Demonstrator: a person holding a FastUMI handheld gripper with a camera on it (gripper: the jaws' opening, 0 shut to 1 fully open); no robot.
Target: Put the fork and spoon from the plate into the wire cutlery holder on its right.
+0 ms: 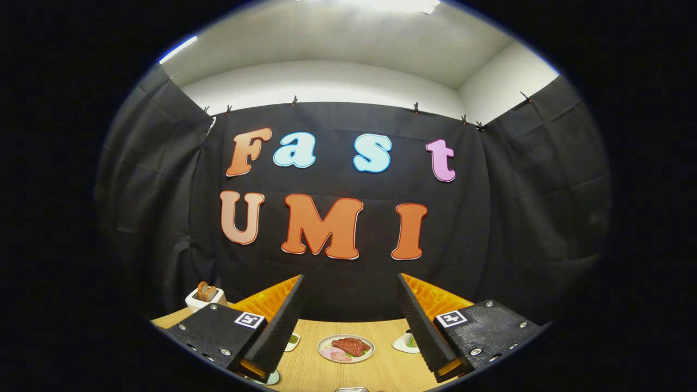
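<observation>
I see a light wooden bench [321, 370]. On it, ahead between the fingers, sits a round plate of food [346, 348]. A small dish [293, 340] lies left of it, another small dish [405, 343] right. At the far left stands a white toaster [205, 297] holding bread.

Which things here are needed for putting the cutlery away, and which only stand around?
For the job:
- gripper, fingers open, holding nothing

Only standing around:
- plate of food on the table, between the fingers
- toaster with bread, beyond the left finger
- small dishes beside the fingers
</observation>
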